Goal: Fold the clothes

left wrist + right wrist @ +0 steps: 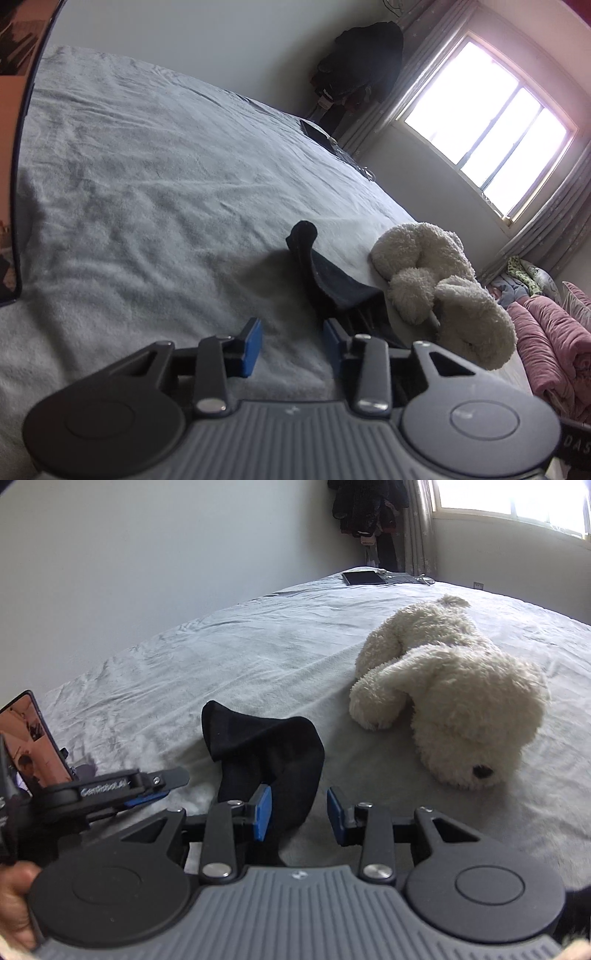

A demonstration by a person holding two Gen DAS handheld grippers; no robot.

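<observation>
Folding is at the pickup step: the black sock (266,753) lies rumpled on the near part of the bed (258,638), left of the plush toy (454,686). Right gripper (299,814) stands apart over its near end; left gripper (291,347) apart, empty. Next move, in judgement: clamp the near end.

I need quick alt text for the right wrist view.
A black sock rises from the grey bedsheet at the right gripper, whose blue pads stand apart. A white plush dog lies beyond; the left gripper enters from the left.
</observation>
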